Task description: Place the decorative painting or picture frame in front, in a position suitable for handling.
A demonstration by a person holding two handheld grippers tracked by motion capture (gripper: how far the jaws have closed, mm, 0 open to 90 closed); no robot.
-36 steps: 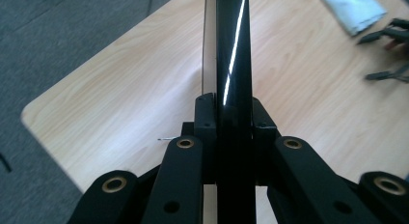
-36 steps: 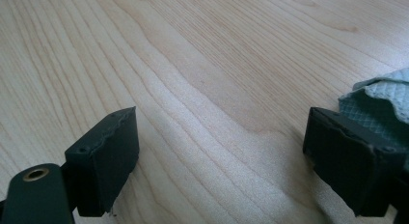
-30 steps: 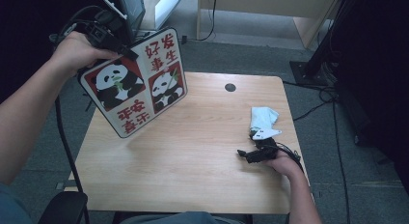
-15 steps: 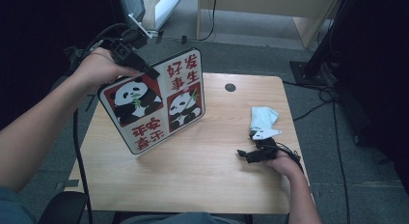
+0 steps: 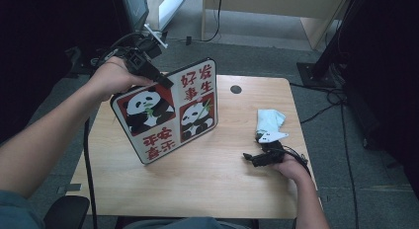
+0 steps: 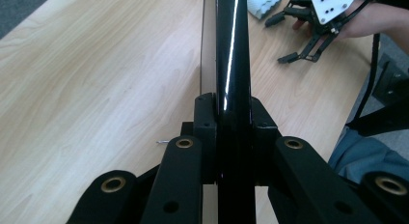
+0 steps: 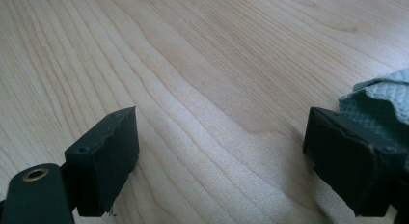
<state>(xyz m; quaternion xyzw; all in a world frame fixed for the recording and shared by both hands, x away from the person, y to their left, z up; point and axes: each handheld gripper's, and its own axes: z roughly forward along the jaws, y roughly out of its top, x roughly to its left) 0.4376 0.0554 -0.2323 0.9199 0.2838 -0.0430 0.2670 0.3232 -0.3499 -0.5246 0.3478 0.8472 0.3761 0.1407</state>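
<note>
A square board (image 5: 170, 110) printed with pandas and red Chinese characters is held tilted above the left half of the wooden table (image 5: 207, 189). My left gripper (image 5: 165, 83) is shut on its top edge. In the left gripper view the board (image 6: 231, 45) is seen edge-on, clamped between the jaws at my left gripper (image 6: 230, 132). My right gripper (image 5: 252, 160) rests low on the table at the right, open with nothing between its jaws. Its own view shows my right gripper (image 7: 226, 156) spread wide over bare wood. A pale green cloth (image 5: 269, 121) lies just beyond it.
A round dark grommet (image 5: 236, 89) sits near the table's far edge. The cloth (image 7: 381, 108) touches the right jaw's side in the right gripper view. Cables and a black stand foot lie on the floor to the right of the table.
The left gripper has carried the board to the right and lower, over the table. The right gripper has stayed in place.
</note>
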